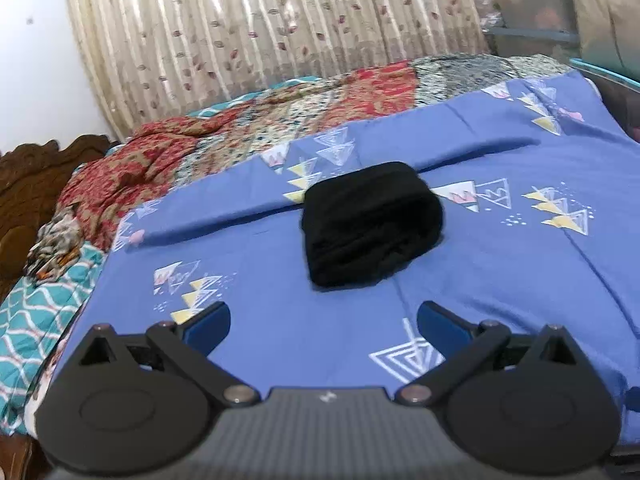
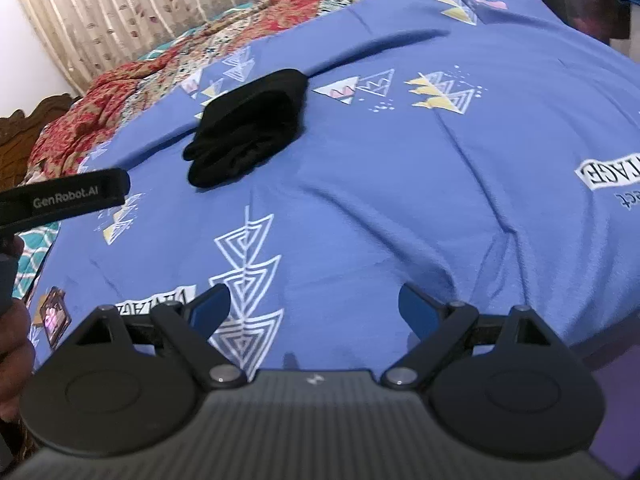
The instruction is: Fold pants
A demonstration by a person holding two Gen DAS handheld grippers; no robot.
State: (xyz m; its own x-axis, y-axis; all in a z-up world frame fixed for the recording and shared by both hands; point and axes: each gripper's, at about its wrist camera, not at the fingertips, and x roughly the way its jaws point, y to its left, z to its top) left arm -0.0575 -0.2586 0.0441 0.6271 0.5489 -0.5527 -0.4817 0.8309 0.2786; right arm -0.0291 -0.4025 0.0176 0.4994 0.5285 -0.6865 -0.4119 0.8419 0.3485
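A blue bedsheet (image 1: 500, 264) printed with white and yellow triangles covers the bed, and beyond it a rumpled red and teal patterned quilt (image 1: 224, 136) lies below a pleated cream curtain (image 1: 280, 20); a carved wooden headboard (image 1: 36, 184) sits far off to the left of the fingers. The black pants (image 1: 372, 224), folded into a soft, compact, rounded bundle, rest on the sheet straight ahead of the left gripper (image 1: 323, 322) and ahead and to the left of the right gripper (image 2: 314, 306). Nothing lies between either gripper and the bundle. Both sets of blue-padded fingers (image 1: 210, 322) are spread wide and empty, hovering over bare sheet.
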